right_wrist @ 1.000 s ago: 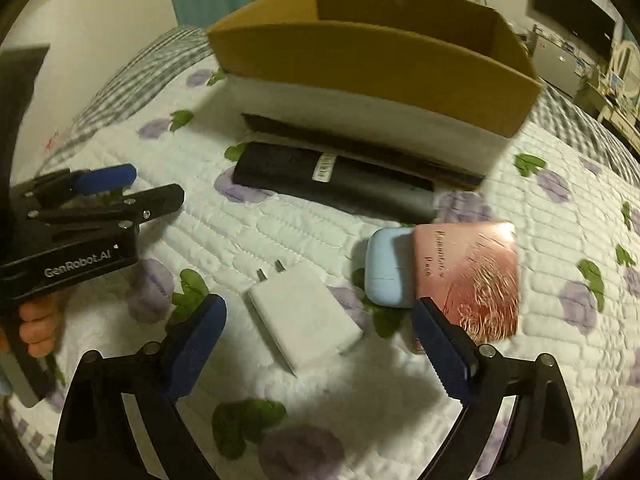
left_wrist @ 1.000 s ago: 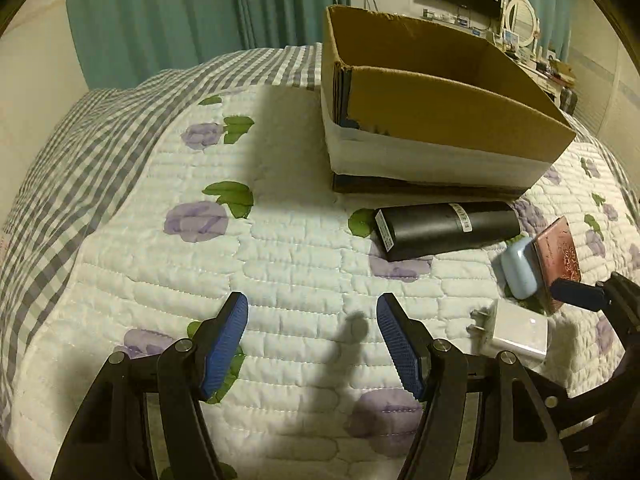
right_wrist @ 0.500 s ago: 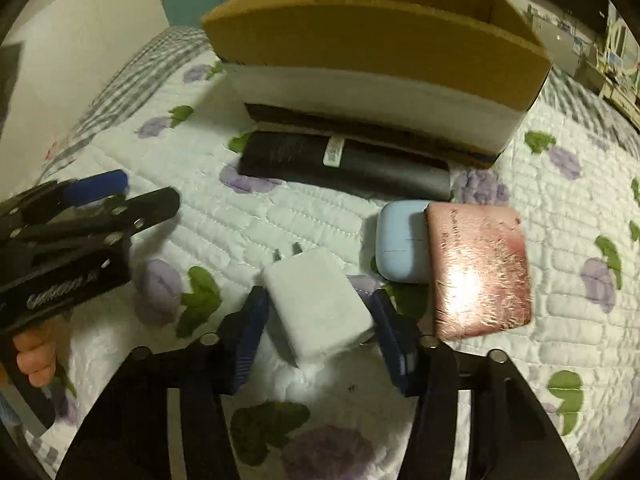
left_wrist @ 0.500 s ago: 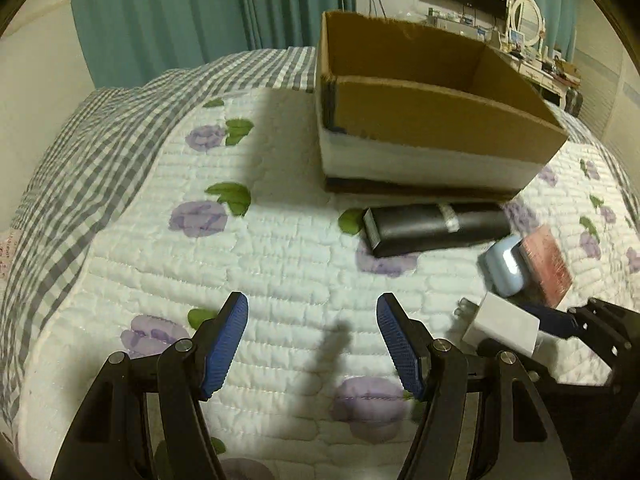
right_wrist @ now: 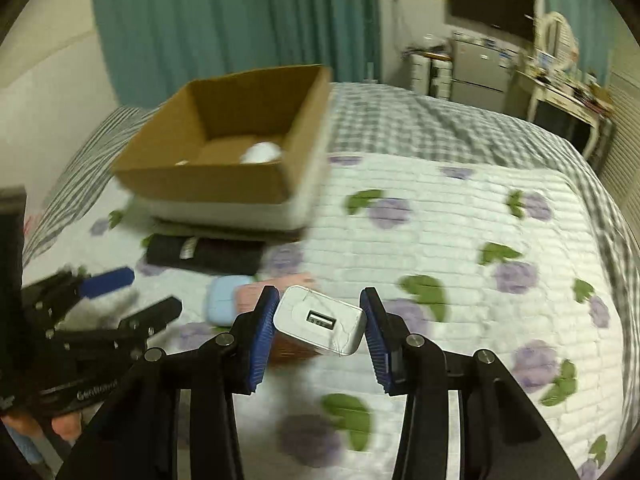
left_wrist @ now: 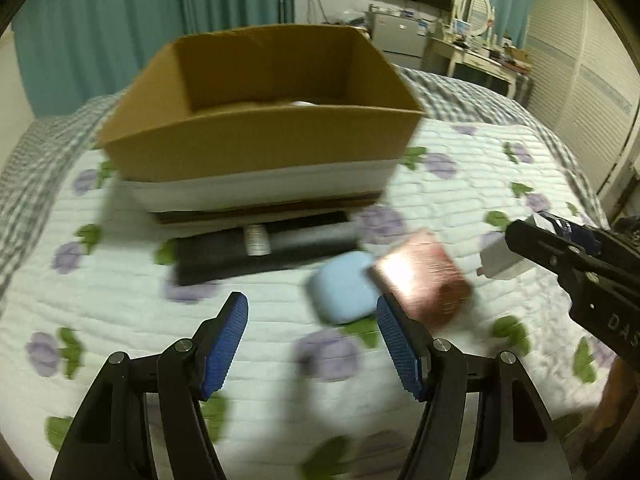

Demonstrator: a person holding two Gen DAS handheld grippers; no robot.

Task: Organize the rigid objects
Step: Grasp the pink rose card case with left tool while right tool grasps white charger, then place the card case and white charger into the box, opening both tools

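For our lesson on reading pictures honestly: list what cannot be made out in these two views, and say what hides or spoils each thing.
- Cardboard box contents: in the left view the front wall hides nearly all; in the right view a white object inside is too blurred to identify.
- Black case label: blurred in both views.
- Pink box: glare and blur hide its print in the left view.
- Charger prongs: hidden behind its body in the right view, where the right gripper holds it.

Matt brown corrugated cardboard box on a quilted cotton-like cloth bedspread, with, just before the box, a matt black case, a smooth pale-blue plastic case, a glossy coppery-pink booklet, and a smooth white plastic charger.
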